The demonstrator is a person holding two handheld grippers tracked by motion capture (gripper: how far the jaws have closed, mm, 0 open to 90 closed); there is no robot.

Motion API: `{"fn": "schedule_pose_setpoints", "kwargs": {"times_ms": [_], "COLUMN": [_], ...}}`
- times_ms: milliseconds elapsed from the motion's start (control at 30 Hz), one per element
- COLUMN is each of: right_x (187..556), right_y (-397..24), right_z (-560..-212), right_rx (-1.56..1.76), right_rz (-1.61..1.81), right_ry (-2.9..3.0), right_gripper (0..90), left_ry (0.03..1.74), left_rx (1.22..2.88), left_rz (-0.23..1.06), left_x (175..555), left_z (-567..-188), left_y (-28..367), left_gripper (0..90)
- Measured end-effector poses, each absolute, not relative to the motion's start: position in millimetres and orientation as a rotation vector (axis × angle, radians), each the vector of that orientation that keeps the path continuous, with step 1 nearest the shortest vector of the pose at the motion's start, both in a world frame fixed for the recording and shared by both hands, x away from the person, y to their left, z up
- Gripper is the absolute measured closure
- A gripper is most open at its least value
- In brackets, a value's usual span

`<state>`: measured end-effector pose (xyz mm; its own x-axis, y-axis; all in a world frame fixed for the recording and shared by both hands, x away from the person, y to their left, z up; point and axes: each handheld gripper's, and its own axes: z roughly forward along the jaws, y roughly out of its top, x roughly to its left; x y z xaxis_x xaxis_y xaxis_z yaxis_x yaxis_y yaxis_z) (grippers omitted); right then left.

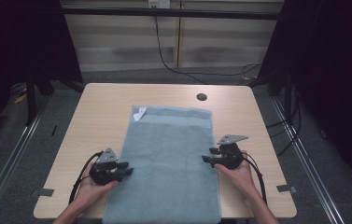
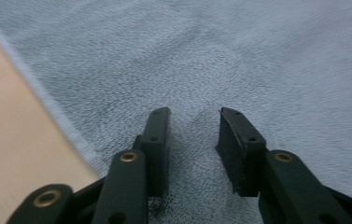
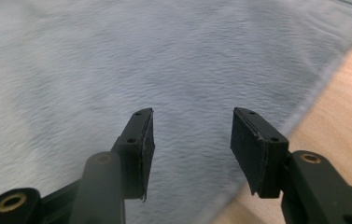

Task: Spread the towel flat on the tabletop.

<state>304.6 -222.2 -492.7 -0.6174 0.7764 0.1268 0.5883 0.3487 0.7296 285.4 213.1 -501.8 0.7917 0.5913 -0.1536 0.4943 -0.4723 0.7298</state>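
A grey towel [image 1: 169,158] lies flat along the middle of the wooden table [image 1: 99,107], its near end hanging over the front edge. A white label [image 1: 139,113] shows at its far left corner. My left gripper [image 1: 128,169] is at the towel's left edge, jaws open over the cloth [image 2: 211,60] with nothing between them. My right gripper [image 1: 207,155] is at the towel's right edge, jaws open above the cloth [image 3: 164,60], with the hem and bare table [image 3: 351,116] beside its right jaw. Both hover low over the towel.
A dark round hole [image 1: 201,97] sits in the table top beyond the towel. Bare wood runs along both sides of the towel. Metal floor rails [image 1: 10,154] flank the table, and black cables [image 1: 173,65] trail on the floor behind it.
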Motion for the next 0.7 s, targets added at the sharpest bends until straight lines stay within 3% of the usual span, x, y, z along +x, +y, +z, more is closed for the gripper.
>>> {"fn": "schedule_pose_setpoints", "kwargs": {"times_ms": [133,500,700], "right_x": [307,308,306], "right_y": [-220,-213,-212], "right_z": [-497,-504,-505], "right_rx": [1.23,1.22,1.226], "right_rz": [1.128,1.11,1.112], "right_ry": [2.382,2.391,2.383], "right_gripper": [49.4,48.3,47.8], "left_ry": [0.78,0.934,0.928], "left_rx": [2.155,2.019,2.054], "left_rz": [0.096,0.164,0.183], "left_x": [279,362,367], "left_z": [-500,-497,-508], "left_y": [222,214,213], "left_gripper": [61.6,54.4,53.6]}}
